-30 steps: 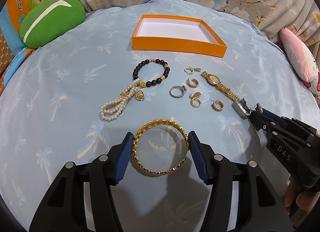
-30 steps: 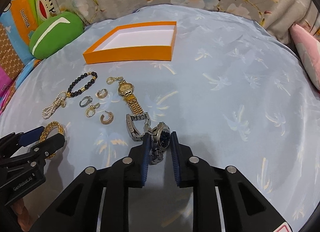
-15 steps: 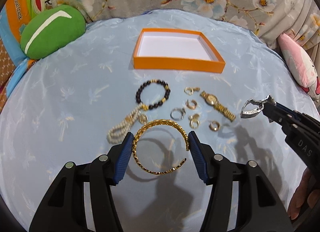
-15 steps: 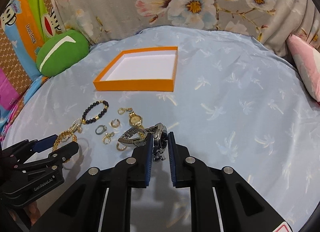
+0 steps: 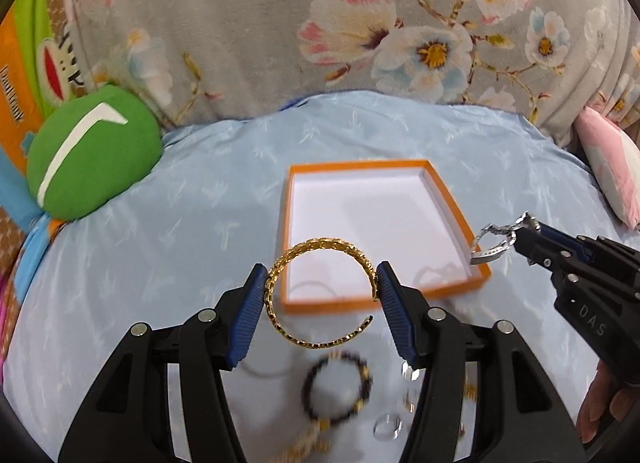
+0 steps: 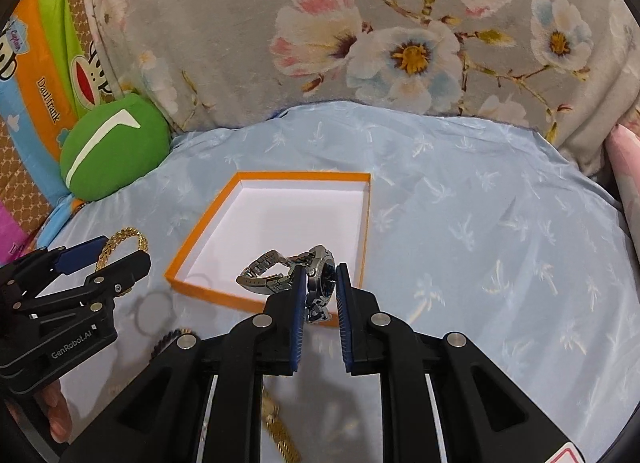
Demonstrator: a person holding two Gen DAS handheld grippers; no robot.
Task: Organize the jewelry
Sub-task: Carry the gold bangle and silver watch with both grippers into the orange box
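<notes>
My left gripper (image 5: 322, 299) is clamped on the gold chain bangle (image 5: 320, 295), one blue pad on each side of the ring, held in the air over the near-left corner of the orange box (image 5: 456, 207). My right gripper (image 6: 319, 295) is clamped on the case of the silver watch (image 6: 320, 279); its bracelet sticks out to the left above the box's near rim. In the left wrist view the watch's band shows at the box's right edge, at the tip of the right gripper.

Box interior is white and holds no jewelry. It sits on the light blue palm-print sheet (image 6: 480, 223).

Readable text: "DAS" on the right gripper body in the left wrist view; "GenRobot.AI" on the left gripper body in the right wrist view; "Daul Frank" on the cartoon-print fabric (image 6: 44, 75) at far left, behind the green cushion (image 6: 116, 147).

On the sheet below my left gripper, blurred: a dark bead bracelet (image 5: 338, 389), a silver ring (image 5: 388, 425). A gold watch band (image 6: 280, 435) lies under my right gripper
</notes>
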